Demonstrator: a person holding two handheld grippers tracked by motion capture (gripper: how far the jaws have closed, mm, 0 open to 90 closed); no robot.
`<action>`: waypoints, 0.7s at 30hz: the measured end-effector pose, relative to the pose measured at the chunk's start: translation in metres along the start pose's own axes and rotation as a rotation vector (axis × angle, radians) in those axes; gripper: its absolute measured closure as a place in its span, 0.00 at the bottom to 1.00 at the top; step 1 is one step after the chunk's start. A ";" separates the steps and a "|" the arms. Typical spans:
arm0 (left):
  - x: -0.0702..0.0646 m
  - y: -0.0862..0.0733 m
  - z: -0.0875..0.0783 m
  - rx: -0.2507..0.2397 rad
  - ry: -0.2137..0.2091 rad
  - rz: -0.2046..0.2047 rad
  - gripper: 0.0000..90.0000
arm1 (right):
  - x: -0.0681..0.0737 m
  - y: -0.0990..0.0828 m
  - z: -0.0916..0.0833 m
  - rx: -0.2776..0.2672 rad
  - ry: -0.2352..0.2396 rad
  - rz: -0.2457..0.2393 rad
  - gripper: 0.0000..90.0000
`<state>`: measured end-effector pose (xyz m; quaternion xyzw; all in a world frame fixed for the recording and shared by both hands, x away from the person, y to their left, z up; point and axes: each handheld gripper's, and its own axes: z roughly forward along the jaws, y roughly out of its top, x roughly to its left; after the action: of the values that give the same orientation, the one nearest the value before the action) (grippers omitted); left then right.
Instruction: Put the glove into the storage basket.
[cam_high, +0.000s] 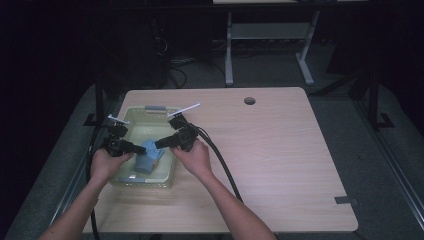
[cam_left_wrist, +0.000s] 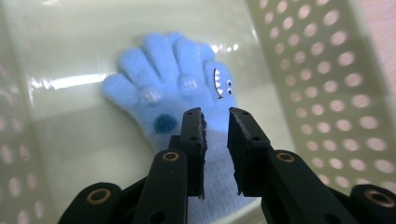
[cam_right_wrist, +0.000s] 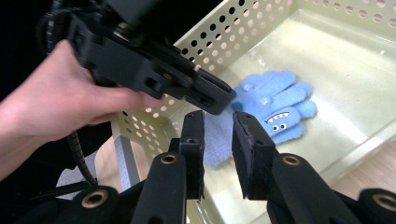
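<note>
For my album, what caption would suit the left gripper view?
Black tongs, slightly parted, poised above the cuff of a blue monster-face glove lying in a perforated basket.

I count one blue glove (cam_left_wrist: 182, 88) lying in one perforated basket (cam_high: 131, 116), and that basket sits on one wooden worktop (cam_high: 280, 150). I hold two tongs, my left tongs (cam_high: 141, 148) and my right tongs (cam_high: 159, 143), one in each hand.
</note>
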<state>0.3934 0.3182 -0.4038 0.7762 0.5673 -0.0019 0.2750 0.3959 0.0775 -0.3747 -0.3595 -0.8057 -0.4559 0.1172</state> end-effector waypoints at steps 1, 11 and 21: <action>0.000 0.001 0.003 0.018 0.017 0.010 0.86 | 0.000 0.000 -0.001 0.002 -0.001 0.004 0.82; -0.005 0.009 0.021 0.113 0.057 0.035 0.86 | -0.005 -0.005 -0.010 -0.014 0.004 0.012 0.81; -0.007 0.010 0.022 0.118 0.062 0.047 0.85 | -0.007 -0.007 -0.011 -0.016 0.011 0.006 0.80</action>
<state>0.4067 0.3007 -0.4162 0.8038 0.5562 -0.0047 0.2110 0.3944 0.0626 -0.3770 -0.3605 -0.8002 -0.4640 0.1199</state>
